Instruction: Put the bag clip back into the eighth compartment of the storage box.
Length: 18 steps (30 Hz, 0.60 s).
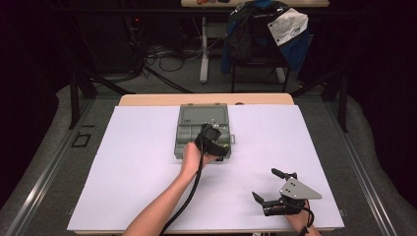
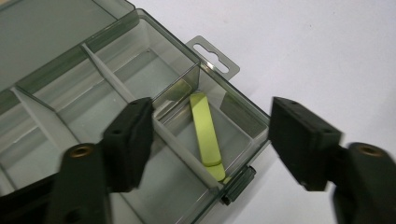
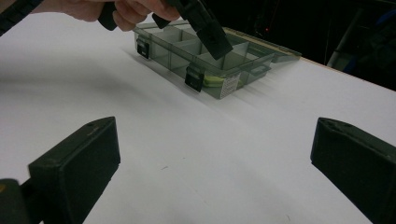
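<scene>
On the white surface (image 1: 137, 167) sits a grey see-through box (image 1: 189, 133) with its lid folded back on the far side; it serves as the landmark here. Its near edge is covered in the high view by the person's left hand (image 1: 192, 157), so the front latches show clearly in the right gripper view alone. The box is split by pale dividers into compartments, and in the left gripper view the near part of the box runs off the bottom of the frame.

The left hand-held gripper (image 2: 210, 140) hangs right over the box's corner compartment next to the hanging tab, its jaws spread apart with nothing pressed between them. The right hand-held gripper (image 1: 268, 189) rests well away from the box, toward the near right corner of the surface, jaws wide apart and empty; the hand holding it is cut off by the bottom of the frame.

A yellow-green strip (image 2: 205, 133) lies flat inside that corner compartment, its lower end partly behind the box wall beside a dark latch (image 2: 238, 184).
</scene>
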Tool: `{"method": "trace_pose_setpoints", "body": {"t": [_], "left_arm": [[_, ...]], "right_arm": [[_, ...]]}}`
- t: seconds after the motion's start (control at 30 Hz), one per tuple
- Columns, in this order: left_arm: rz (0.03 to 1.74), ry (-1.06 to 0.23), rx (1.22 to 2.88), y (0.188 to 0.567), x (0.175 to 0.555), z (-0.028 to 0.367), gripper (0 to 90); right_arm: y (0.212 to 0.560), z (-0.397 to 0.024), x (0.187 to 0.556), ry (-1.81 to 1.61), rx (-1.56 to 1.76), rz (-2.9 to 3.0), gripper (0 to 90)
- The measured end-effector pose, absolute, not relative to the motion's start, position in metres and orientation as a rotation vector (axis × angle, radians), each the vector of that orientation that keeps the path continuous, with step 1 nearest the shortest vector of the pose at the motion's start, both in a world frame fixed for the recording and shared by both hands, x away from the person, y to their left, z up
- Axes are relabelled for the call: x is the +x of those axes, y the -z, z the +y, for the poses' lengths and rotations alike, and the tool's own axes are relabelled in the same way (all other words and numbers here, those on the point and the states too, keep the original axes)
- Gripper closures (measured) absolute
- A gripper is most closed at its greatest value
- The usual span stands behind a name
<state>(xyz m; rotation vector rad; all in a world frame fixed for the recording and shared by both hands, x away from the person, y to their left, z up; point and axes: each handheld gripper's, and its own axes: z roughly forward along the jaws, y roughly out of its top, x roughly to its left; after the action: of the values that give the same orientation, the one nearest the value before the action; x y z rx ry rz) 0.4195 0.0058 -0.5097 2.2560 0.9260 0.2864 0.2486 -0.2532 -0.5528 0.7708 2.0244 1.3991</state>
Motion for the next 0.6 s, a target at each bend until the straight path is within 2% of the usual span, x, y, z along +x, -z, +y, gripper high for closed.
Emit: {"method": "trace_pose_setpoints", "body": {"t": [0.07, 0.17, 0.6], "left_arm": [[0.917, -0.290, 2.259, 0.509, 0.418, 0.007, 27.3], [0.888, -0.289, 2.260, 0.506, 0.414, 0.010, 19.2], [0.829, -0.310, 2.259, 0.497, 0.400, 0.022, 12.9]], "right_arm": [[0.553, -0.254, 0.248, -1.398, 0.771, 2.024, 0.9], [0.553, -0.255, 0.248, -1.395, 0.777, 2.023, 0.9], [0.555, -0.257, 0.250, -1.406, 0.798, 2.024, 0.9]]}}
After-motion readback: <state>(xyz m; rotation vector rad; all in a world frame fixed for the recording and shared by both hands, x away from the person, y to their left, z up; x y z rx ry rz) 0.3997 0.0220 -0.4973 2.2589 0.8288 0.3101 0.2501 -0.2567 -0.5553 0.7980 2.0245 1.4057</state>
